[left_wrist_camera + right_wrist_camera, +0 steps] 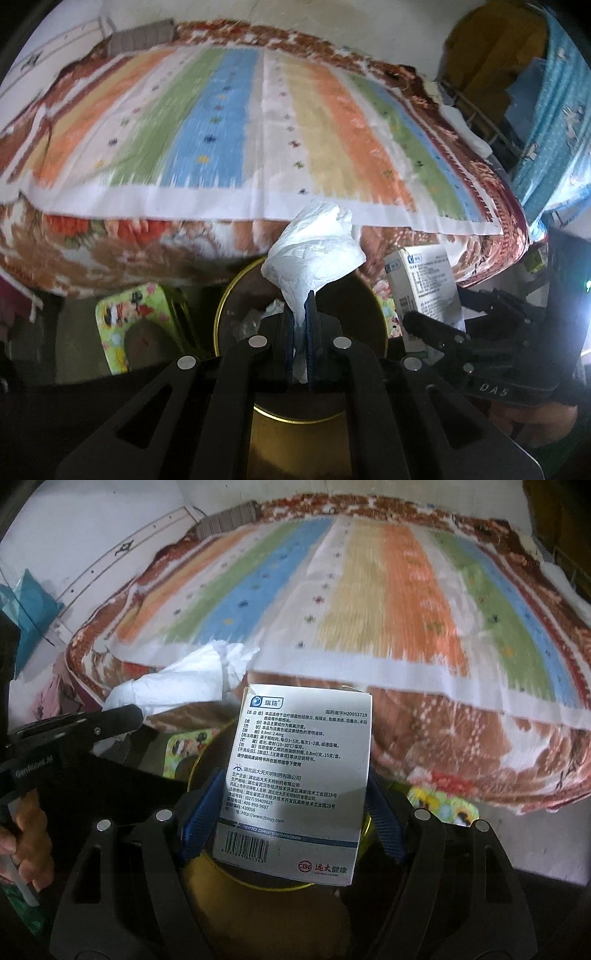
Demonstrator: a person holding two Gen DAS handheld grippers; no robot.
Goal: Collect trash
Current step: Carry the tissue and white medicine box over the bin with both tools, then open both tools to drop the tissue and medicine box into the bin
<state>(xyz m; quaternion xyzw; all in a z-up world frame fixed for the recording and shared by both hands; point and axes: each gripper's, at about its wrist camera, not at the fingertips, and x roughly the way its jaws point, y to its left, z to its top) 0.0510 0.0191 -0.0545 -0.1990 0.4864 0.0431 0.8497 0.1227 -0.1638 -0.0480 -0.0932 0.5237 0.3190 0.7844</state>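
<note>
My left gripper (301, 317) is shut on a crumpled white tissue (314, 251) and holds it just above a round gold-rimmed bin (221, 314) on the floor by the bed. The bin holds some crumpled trash. My right gripper (295, 775) is shut on a white medicine box (299, 760) with printed text and a barcode, held upright over the same bin (236, 882). The box also shows in the left wrist view (428, 284), to the right of the tissue. The tissue shows in the right wrist view (184, 679), to the left.
A bed with a striped multicolour sheet (236, 122) over a floral brown blanket (110, 236) fills the background. A green patterned stool (129, 317) stands left of the bin. A blue curtain (554, 129) hangs at the right. A hand (26, 834) grips the left tool.
</note>
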